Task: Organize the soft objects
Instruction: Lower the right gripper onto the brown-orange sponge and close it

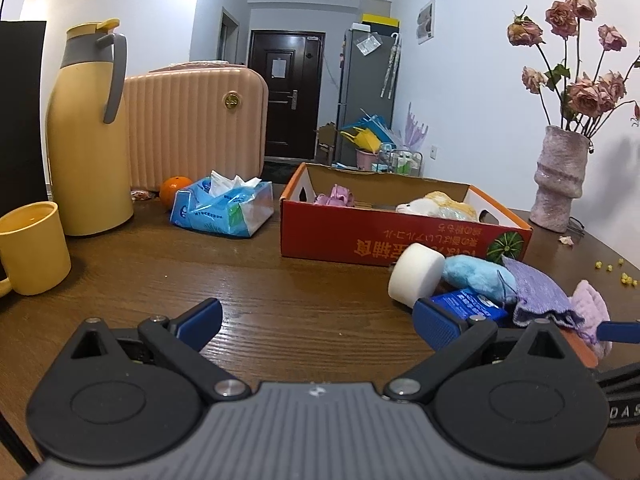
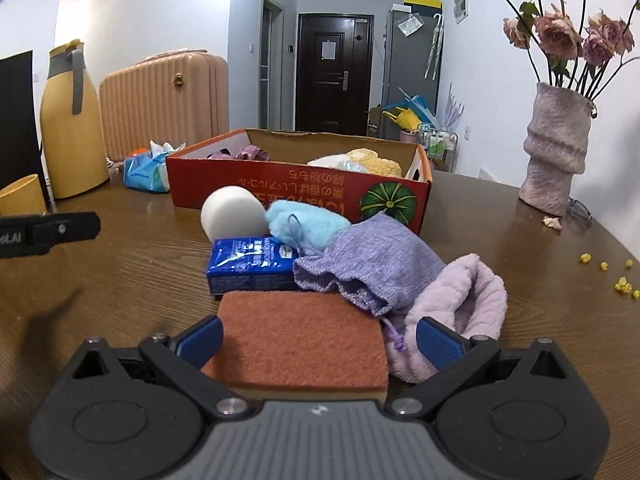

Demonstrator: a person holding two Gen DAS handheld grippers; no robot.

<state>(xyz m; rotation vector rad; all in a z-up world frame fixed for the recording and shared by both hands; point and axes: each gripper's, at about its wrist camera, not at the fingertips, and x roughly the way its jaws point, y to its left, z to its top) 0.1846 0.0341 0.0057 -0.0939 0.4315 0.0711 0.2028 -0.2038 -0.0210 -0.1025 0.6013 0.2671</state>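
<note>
A red cardboard box (image 1: 384, 240) (image 2: 280, 192) on the wooden table holds a purple soft item (image 1: 336, 196) and a cream plush (image 1: 440, 204). In front of it lies a pile: a white round sponge (image 2: 232, 212), a light blue plush (image 2: 304, 224), a blue tissue pack (image 2: 248, 268), a purple knit pouch (image 2: 372, 260), a lilac fleece item (image 2: 464, 300) and an orange scouring sponge (image 2: 300, 340). My right gripper (image 2: 320, 342) is open with the orange sponge between its fingers. My left gripper (image 1: 320, 322) is open over bare table, left of the pile.
A yellow thermos (image 1: 88, 132), a yellow mug (image 1: 32, 248), a pink suitcase (image 1: 192, 124), an orange (image 1: 174, 190) and a blue tissue bag (image 1: 224, 208) stand at the left. A vase of dried roses (image 2: 556, 152) stands at the right, near yellow crumbs (image 2: 620, 284).
</note>
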